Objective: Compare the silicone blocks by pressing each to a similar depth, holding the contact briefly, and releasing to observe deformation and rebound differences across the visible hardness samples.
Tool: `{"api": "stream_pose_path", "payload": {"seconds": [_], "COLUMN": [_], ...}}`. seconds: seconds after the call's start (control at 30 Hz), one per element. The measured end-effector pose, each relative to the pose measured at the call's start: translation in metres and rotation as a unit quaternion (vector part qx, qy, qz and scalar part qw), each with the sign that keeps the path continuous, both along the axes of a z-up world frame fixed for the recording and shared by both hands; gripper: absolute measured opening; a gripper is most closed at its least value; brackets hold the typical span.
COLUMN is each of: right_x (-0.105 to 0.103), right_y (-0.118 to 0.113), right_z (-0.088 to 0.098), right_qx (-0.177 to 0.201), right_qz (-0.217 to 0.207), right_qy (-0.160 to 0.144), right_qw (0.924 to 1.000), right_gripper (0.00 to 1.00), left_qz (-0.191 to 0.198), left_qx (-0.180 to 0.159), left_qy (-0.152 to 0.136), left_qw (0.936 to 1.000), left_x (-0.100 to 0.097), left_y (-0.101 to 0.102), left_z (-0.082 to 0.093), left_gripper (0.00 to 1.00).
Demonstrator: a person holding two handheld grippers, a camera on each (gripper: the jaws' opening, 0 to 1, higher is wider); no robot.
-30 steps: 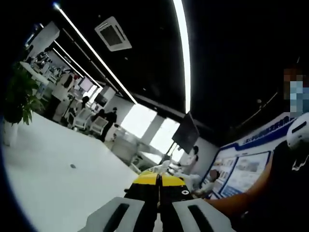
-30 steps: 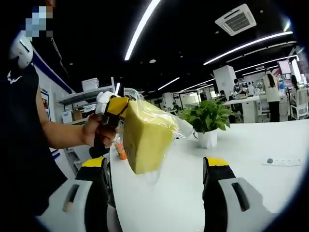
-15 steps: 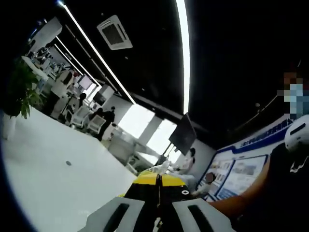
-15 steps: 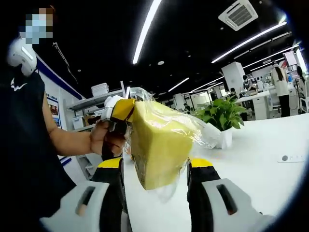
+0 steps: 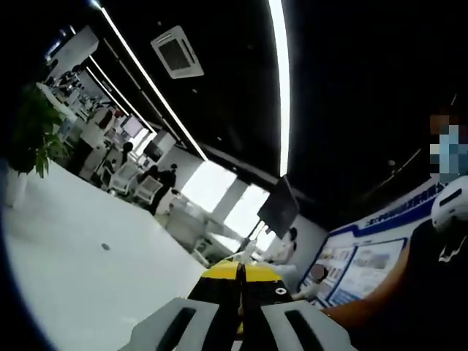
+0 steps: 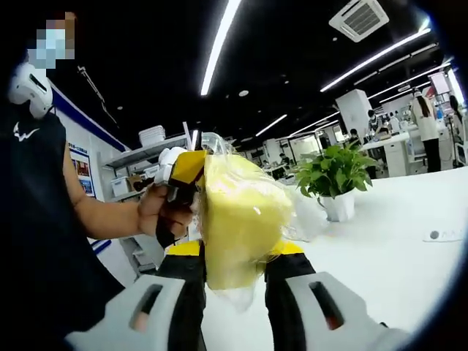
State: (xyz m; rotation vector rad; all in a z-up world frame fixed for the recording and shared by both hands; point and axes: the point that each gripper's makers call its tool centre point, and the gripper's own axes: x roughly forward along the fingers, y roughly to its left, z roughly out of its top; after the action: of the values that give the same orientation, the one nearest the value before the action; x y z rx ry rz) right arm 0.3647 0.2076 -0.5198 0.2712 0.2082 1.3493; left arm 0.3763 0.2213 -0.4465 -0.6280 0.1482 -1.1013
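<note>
White tabletop (image 6: 380, 241) spreads beyond the right gripper (image 6: 232, 252), whose jaws squeeze the yellow silicone block in clear plastic wrap (image 6: 241, 219). Left gripper (image 6: 183, 172), jaws closed, pinches the wrap's top. Best squeeze squarely, hold briefly, then release cleanly.

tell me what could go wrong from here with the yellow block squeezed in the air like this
1. The yellow block hangs in a clear plastic bag pinched by the left gripper; the film could slip or tear under the squeeze.
2. The right gripper presses the block's lower part through the bag, so it may twist or slide out, giving an uneven press depth.
3. If dropped, it falls toward the white table.
</note>
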Motion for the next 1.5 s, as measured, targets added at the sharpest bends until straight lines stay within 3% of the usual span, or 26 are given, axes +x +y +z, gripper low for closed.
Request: {"api": "stream_pose_path", "payload": {"seconds": [0.33,0.53,0.97,1.17,1.4,1.5], "right_x": [-0.006,-0.006,-0.012,-0.015,-0.015,-0.015], "right_y": [0.000,0.001,0.001,-0.001,-0.001,-0.002], "right_z": [-0.007,-0.010,-0.011,-0.016,-0.014,-0.014], "right_qx": [-0.042,-0.063,-0.082,-0.099,-0.093,-0.095], "right_qz": [0.026,0.029,0.047,0.049,0.053,0.050], "right_qy": [0.036,0.032,0.041,0.037,0.039,0.037], "right_qw": [0.9981,0.9971,0.9947,0.9932,0.9935,0.9935], "right_gripper": [0.07,0.03,0.01,0.00,0.00,0.00], "left_qz": [-0.007,-0.005,-0.010,-0.017,-0.016,-0.020], "left_qx": [0.028,0.038,0.057,0.064,0.054,0.057], "left_qy": [-0.011,-0.016,-0.042,-0.032,-0.019,-0.026], "left_qw": [0.9995,0.9991,0.9974,0.9973,0.9982,0.9979], "left_x": [0.002,0.001,-0.006,-0.006,-0.004,-0.006], "left_y": [0.001,0.004,0.003,0.002,0.001,0.000], "left_z": [-0.009,-0.012,-0.015,-0.022,-0.021,-0.020], "left_gripper": [0.00,0.00,0.00,0.01,0.01,0.01]}}
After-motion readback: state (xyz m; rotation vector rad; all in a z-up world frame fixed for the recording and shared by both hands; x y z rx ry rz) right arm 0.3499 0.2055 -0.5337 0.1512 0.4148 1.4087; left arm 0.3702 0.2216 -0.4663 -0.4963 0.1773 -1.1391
